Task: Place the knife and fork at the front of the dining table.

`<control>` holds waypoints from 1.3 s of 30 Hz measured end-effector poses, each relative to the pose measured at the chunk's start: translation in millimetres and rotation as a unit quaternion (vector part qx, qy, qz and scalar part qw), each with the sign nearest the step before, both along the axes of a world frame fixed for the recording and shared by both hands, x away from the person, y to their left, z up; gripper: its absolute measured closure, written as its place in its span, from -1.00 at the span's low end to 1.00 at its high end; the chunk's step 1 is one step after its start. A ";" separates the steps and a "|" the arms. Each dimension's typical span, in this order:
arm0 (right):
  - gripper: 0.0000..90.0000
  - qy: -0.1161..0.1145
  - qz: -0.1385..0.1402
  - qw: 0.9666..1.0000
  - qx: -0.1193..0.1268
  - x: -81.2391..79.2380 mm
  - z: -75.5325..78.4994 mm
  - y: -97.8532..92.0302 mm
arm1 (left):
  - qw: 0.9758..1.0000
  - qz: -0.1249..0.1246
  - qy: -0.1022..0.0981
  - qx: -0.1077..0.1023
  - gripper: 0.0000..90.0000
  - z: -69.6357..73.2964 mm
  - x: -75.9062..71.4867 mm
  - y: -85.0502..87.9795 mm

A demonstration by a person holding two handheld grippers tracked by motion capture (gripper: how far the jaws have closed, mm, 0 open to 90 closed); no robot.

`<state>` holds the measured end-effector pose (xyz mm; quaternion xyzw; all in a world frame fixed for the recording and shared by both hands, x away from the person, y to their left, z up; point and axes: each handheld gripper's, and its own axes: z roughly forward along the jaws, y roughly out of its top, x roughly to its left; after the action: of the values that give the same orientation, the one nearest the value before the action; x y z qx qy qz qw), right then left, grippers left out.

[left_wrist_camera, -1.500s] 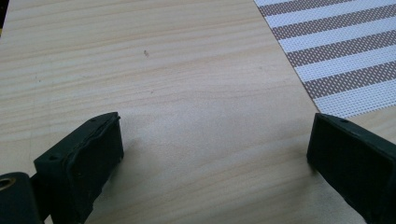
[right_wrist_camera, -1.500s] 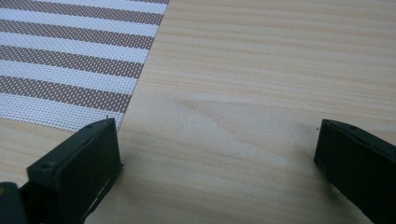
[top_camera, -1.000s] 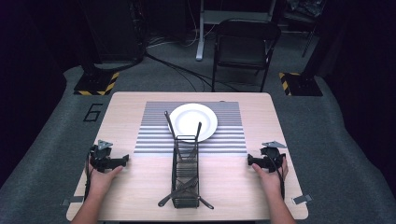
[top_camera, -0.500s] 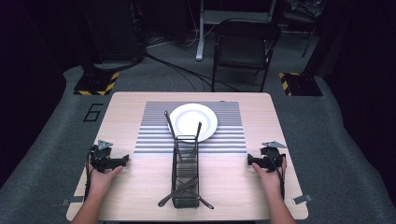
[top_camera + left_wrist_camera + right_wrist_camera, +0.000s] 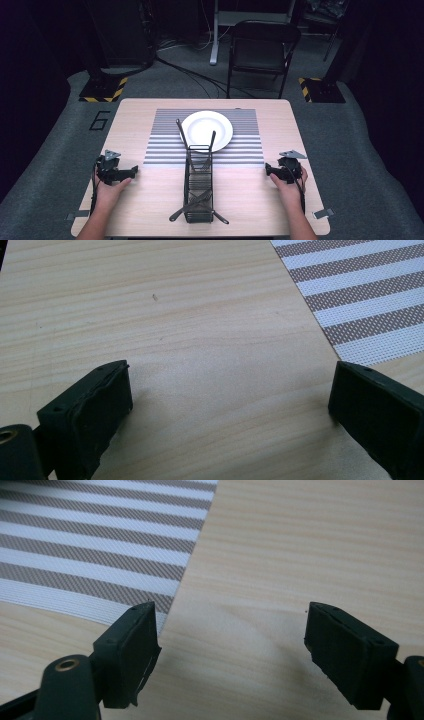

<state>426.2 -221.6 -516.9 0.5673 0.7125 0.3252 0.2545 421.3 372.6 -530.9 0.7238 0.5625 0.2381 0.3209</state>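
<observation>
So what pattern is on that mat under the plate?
The mat has thin stripes, white alternating with grey-brown; the right gripper view shows them best.

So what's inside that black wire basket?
The wire basket holds dark utensils. Two handles stick up over the white plate, and two ends poke out at its near end. How many are inside, and which kinds, is too small to tell.

Your wooden table [image 5: 150,210], striped mat [image 5: 165,145] lying on it, wire rack [image 5: 199,185] standing at your near edge
</observation>
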 end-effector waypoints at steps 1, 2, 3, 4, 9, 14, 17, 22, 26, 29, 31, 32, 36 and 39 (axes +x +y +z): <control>-0.54 0.000 0.000 1.000 0.000 0.0 0.0 0.0 | 1.000 0.000 0.000 0.000 -0.92 0.0 0.0 0.0; -0.54 -0.013 0.009 1.000 0.001 -1.8 7.5 2.9 | 1.000 0.000 0.000 0.000 -0.92 0.0 0.0 0.0; -0.54 -0.013 0.009 1.000 0.001 -1.8 7.5 2.9 | 1.000 0.000 0.000 0.000 -0.92 0.0 0.0 0.0; -0.58 -0.021 0.016 1.000 0.000 -4.2 14.4 6.9 | 1.000 -0.001 0.000 0.002 -0.92 0.1 0.0 0.2; -0.51 -0.019 0.046 0.999 -0.002 -9.7 23.5 16.7 | 1.000 0.000 0.000 -0.001 -0.92 0.0 0.0 0.1; -0.29 -0.022 0.078 0.997 0.018 -15.1 32.5 25.8 | 1.000 0.001 0.000 -0.001 -0.92 0.0 -0.1 -0.1; -0.25 -0.031 0.089 0.995 0.017 -19.2 36.9 32.1 | 1.000 0.001 0.000 -0.001 -0.92 0.0 -0.1 -0.1; -0.18 -0.040 0.109 0.993 0.015 -21.0 43.1 40.0 | 1.000 0.000 0.000 0.000 -0.92 0.0 0.0 0.0; -0.03 -0.025 0.121 0.992 0.028 -20.9 46.7 45.0 | 1.000 0.001 0.000 -0.001 -0.92 0.0 -0.1 0.0; -0.01 -0.018 0.125 0.992 0.031 -21.2 47.6 49.2 | 1.000 0.001 0.000 -0.001 -0.91 0.0 -0.1 0.0; -0.01 -0.018 0.132 0.991 0.023 -21.4 49.0 54.6 | 1.000 0.001 0.000 -0.001 -0.91 0.0 -0.2 -0.1; -0.01 -0.020 0.140 0.990 0.016 -21.6 51.0 60.4 | 1.000 0.001 0.000 -0.001 -0.91 0.0 -0.2 -0.1; -0.01 -0.026 0.156 0.987 0.008 -21.4 57.6 68.7 | 1.000 0.001 0.000 -0.001 -0.92 0.0 -0.2 -0.3; 0.00 -0.035 0.162 0.986 0.010 -20.4 64.1 72.2 | 1.000 0.001 0.000 -0.001 -0.92 0.0 -0.1 -0.2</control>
<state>405.8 -149.4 -452.9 0.4350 0.7827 0.3888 0.2170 421.1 372.4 -531.0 0.7229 0.5635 0.2382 0.3211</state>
